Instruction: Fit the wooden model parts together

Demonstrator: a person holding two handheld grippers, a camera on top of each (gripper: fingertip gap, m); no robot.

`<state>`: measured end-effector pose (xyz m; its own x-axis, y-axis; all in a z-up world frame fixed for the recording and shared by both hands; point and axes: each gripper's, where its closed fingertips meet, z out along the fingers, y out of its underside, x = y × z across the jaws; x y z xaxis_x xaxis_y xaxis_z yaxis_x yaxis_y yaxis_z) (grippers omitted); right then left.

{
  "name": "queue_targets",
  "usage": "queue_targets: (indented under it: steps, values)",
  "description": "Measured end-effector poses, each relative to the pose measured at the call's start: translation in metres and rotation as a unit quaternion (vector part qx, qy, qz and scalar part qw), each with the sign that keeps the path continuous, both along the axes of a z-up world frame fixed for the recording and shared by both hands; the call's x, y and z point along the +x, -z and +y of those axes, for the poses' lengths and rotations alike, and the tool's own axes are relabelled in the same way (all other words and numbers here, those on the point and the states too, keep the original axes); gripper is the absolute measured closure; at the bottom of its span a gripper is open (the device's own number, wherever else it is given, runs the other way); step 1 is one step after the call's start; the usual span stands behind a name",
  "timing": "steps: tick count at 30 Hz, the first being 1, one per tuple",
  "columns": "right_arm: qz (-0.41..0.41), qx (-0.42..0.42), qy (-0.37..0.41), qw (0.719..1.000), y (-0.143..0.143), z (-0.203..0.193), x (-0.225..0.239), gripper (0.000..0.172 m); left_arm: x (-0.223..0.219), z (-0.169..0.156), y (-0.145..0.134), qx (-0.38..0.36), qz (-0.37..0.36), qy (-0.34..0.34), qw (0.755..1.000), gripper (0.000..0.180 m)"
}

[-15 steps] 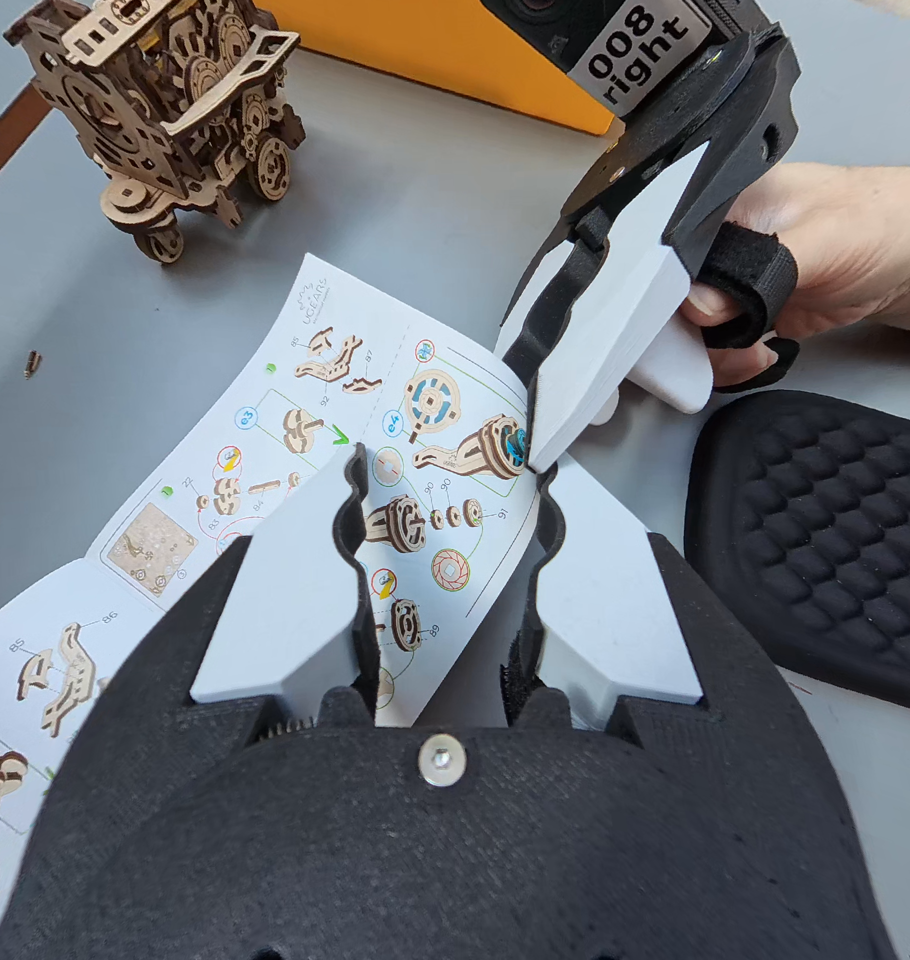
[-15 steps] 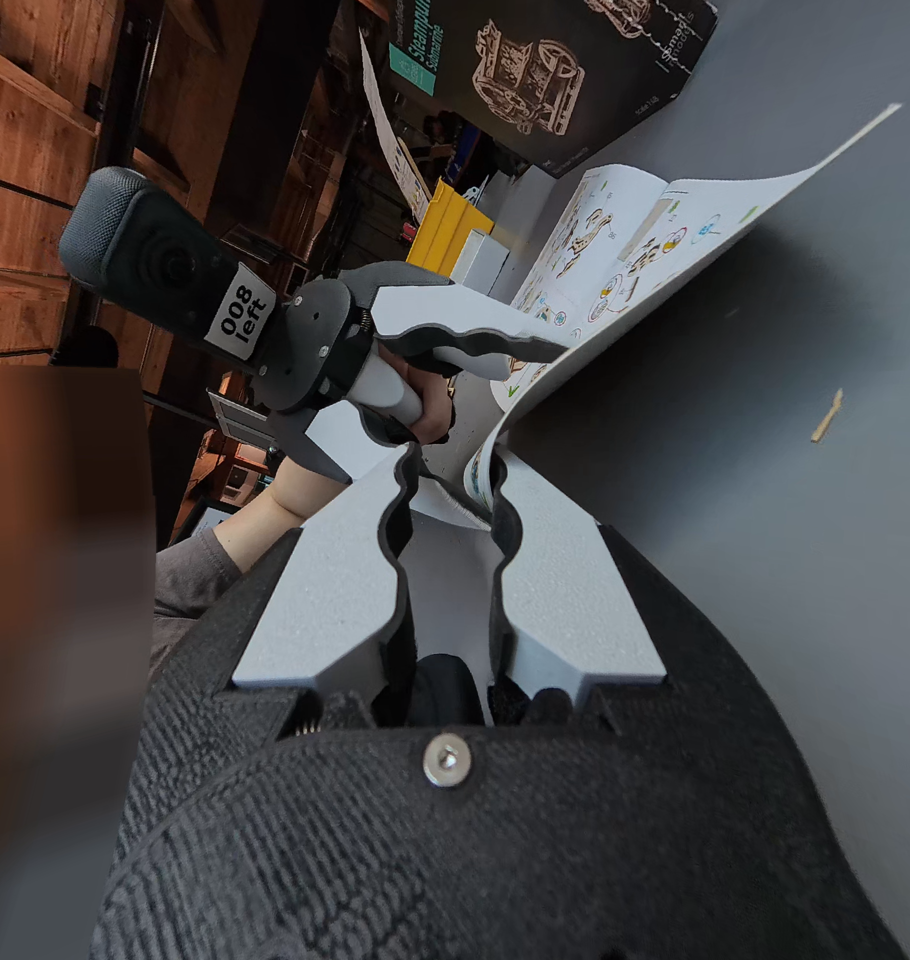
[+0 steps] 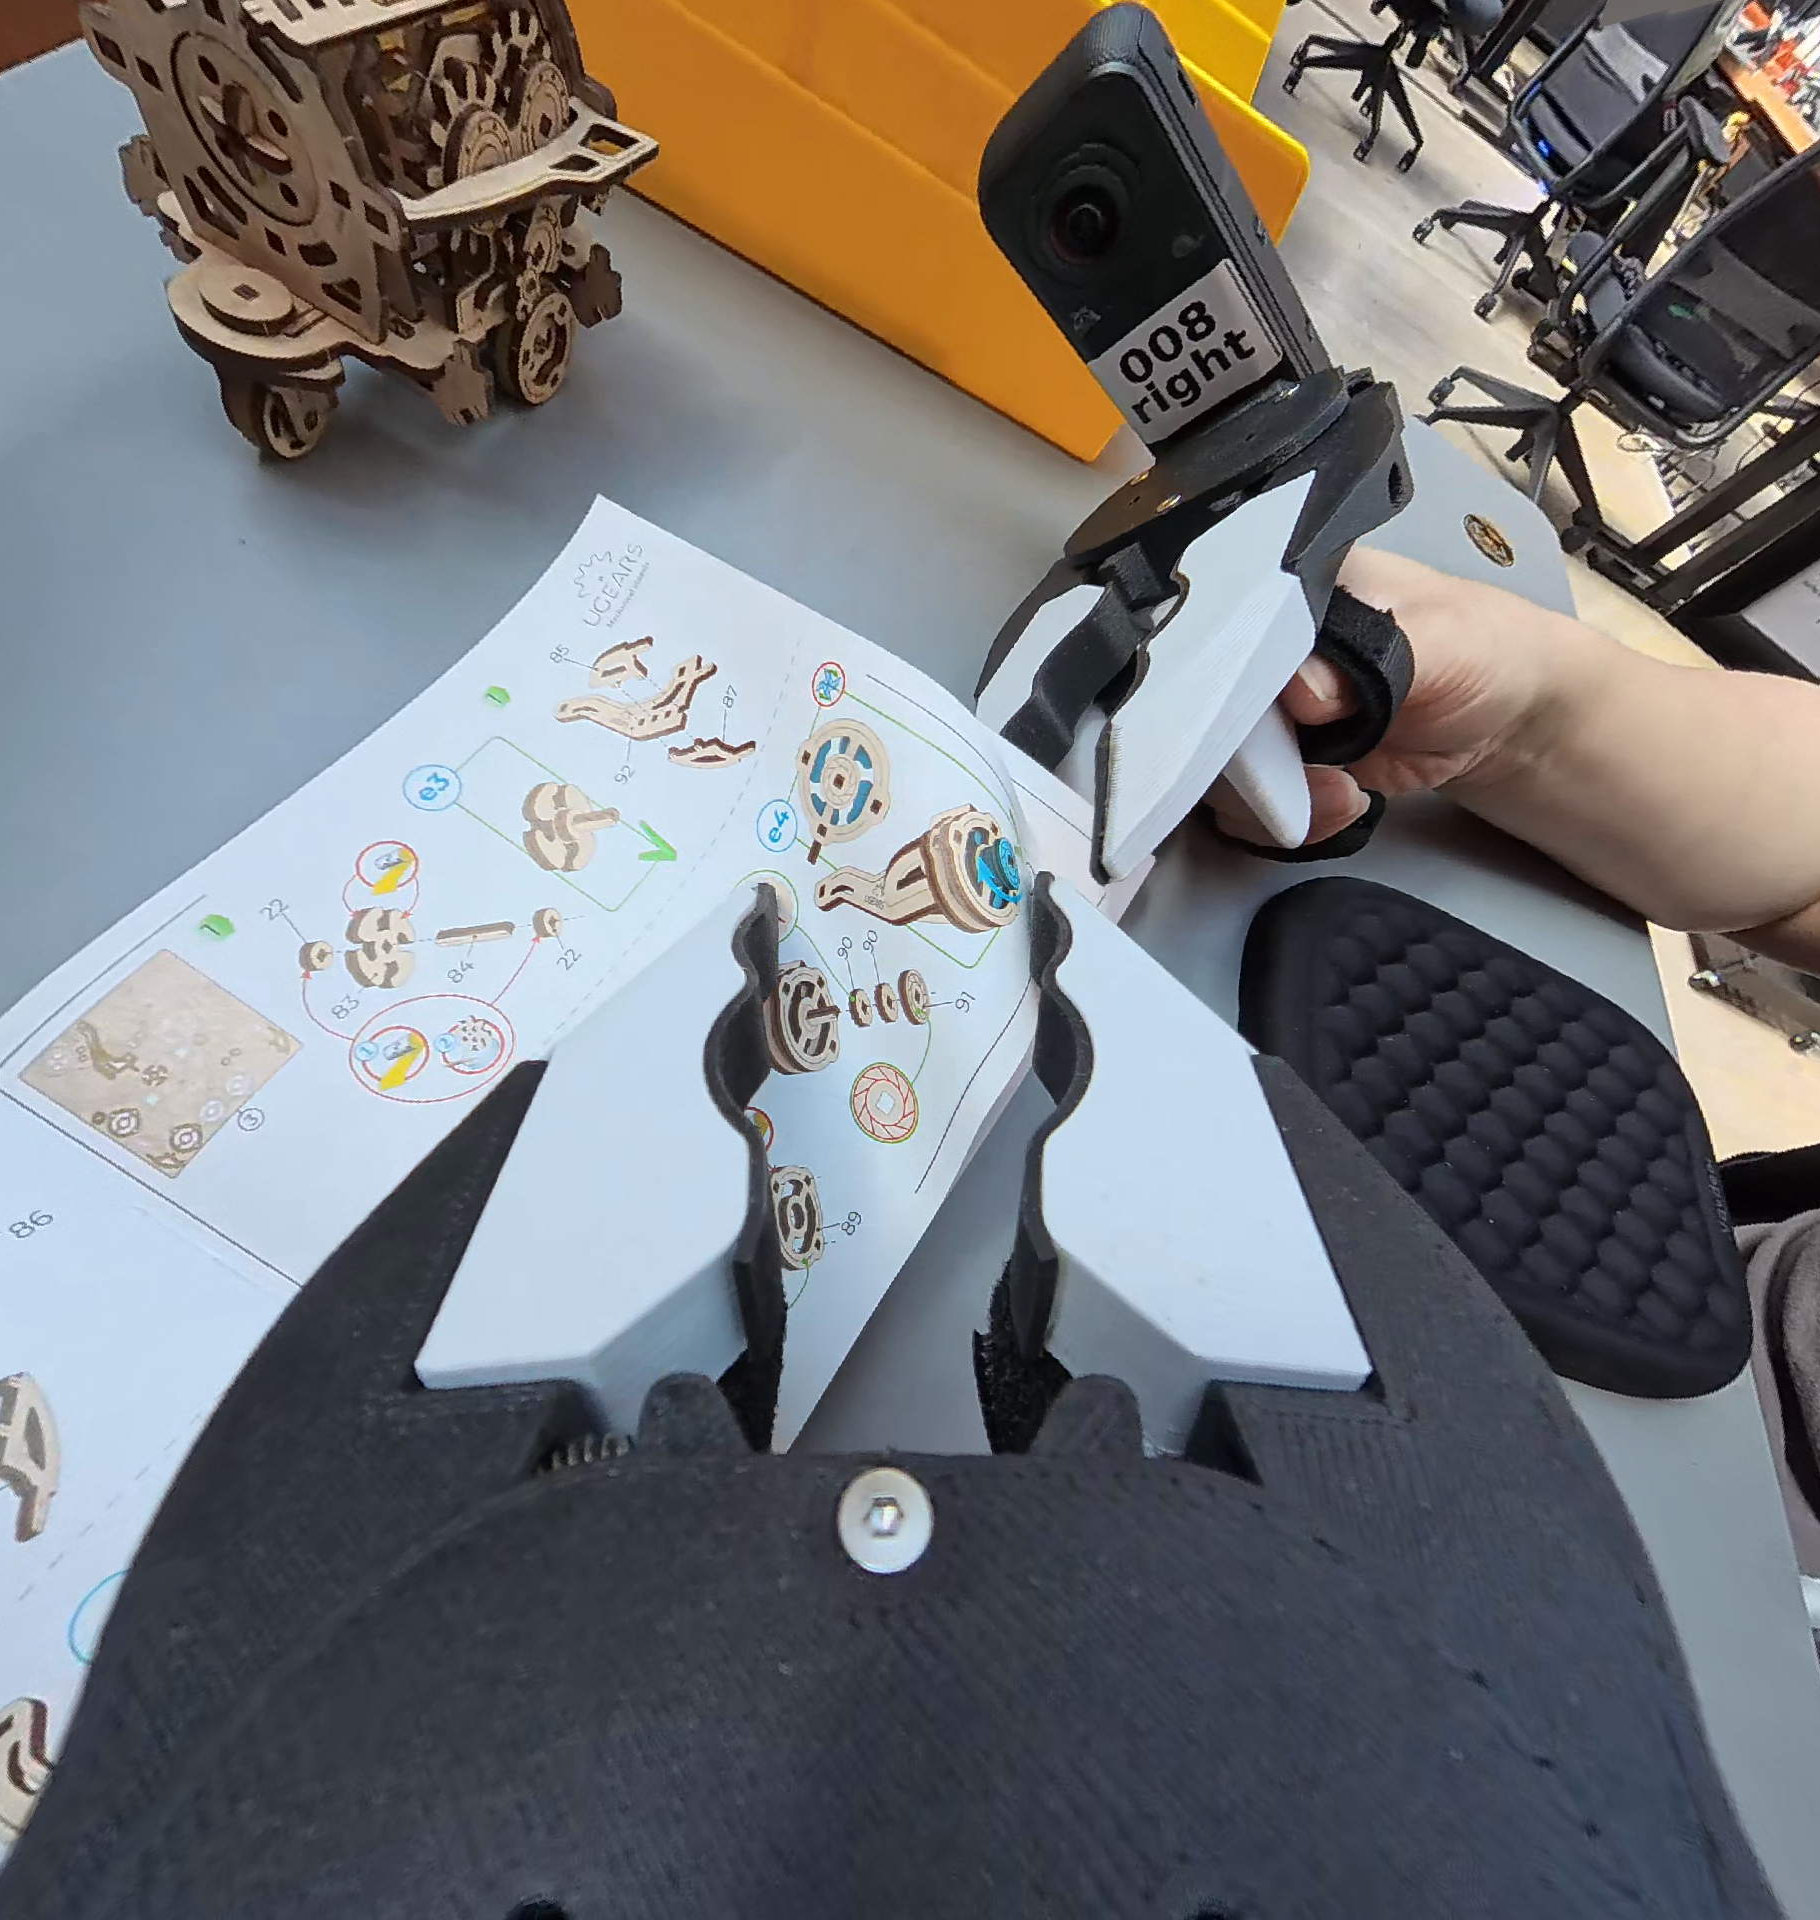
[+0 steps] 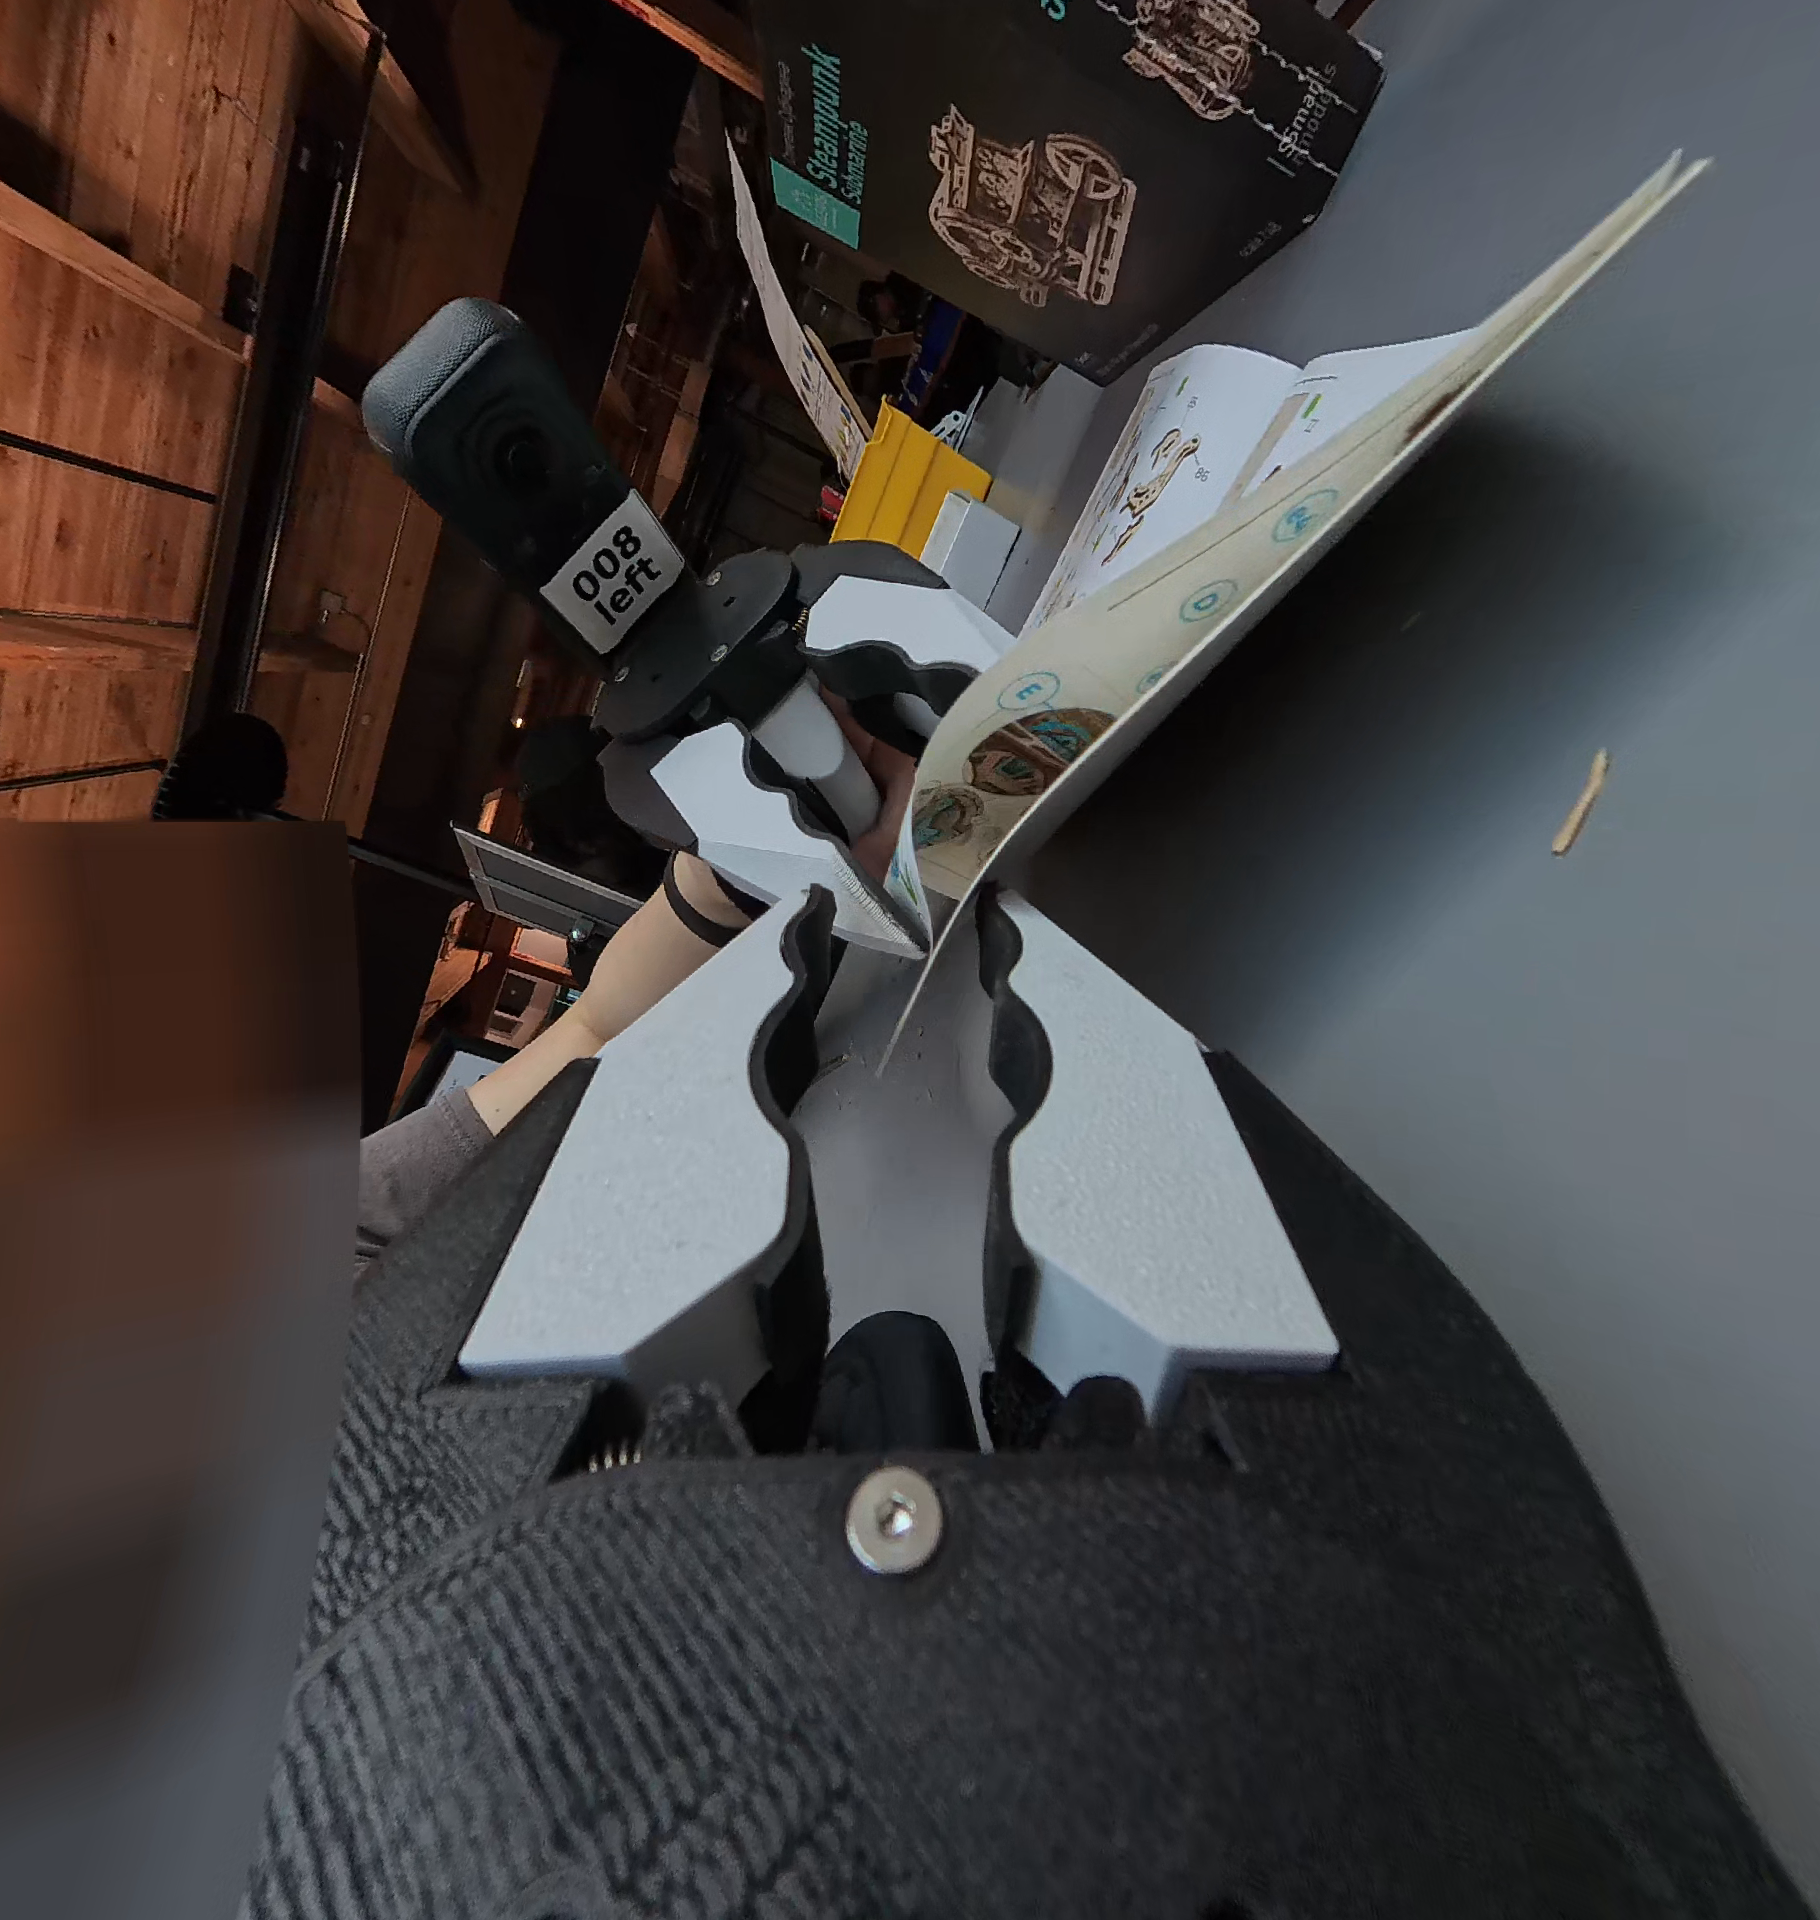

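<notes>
Lifted white instruction-booklet page (image 3: 885,790) edge-on at frame centre, between spread left gripper (image 3: 901,914) fingers; right gripper (image 4: 901,925), spread, just beyond, pinching nothing.

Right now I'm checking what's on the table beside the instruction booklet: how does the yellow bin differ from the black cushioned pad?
The yellow bin is bright, smooth and hard-walled, standing up from the grey table; the black cushioned pad is dark, with a bumpy honeycomb surface, and lies low. The bin has straight edges and corners; the pad is rounded. The bin sits beyond the instruction booklet, the pad to its right. Both rest on the table, untouched by either gripper.
</notes>
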<state>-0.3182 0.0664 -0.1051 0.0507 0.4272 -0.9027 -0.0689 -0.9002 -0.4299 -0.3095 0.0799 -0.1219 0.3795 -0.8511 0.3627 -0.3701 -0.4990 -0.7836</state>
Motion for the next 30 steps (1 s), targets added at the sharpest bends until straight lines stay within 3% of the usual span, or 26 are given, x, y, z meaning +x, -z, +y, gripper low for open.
queue_targets:
  steps: [8, 16, 23, 30]
  values:
    - [0.012, -0.019, 0.011, 1.000, 0.000, 0.003, 0.005, 0.150, -0.008, 0.002, -0.004, 0.000, -0.007, -0.010, 1.000, 0.142]
    - [-0.010, -0.022, 0.017, 1.000, 0.006, 0.003, 0.009, 0.170, -0.028, 0.005, -0.016, 0.033, -0.001, -0.038, 0.999, 0.153]
    - [-0.110, 0.021, 0.028, 0.993, 0.023, 0.001, 0.018, 0.172, -0.081, 0.005, -0.037, 0.028, -0.005, -0.126, 0.992, 0.155]
    - [-0.222, 0.086, 0.049, 0.970, 0.040, 0.008, 0.026, 0.168, -0.143, 0.005, -0.032, 0.007, 0.010, -0.195, 0.981, 0.156]
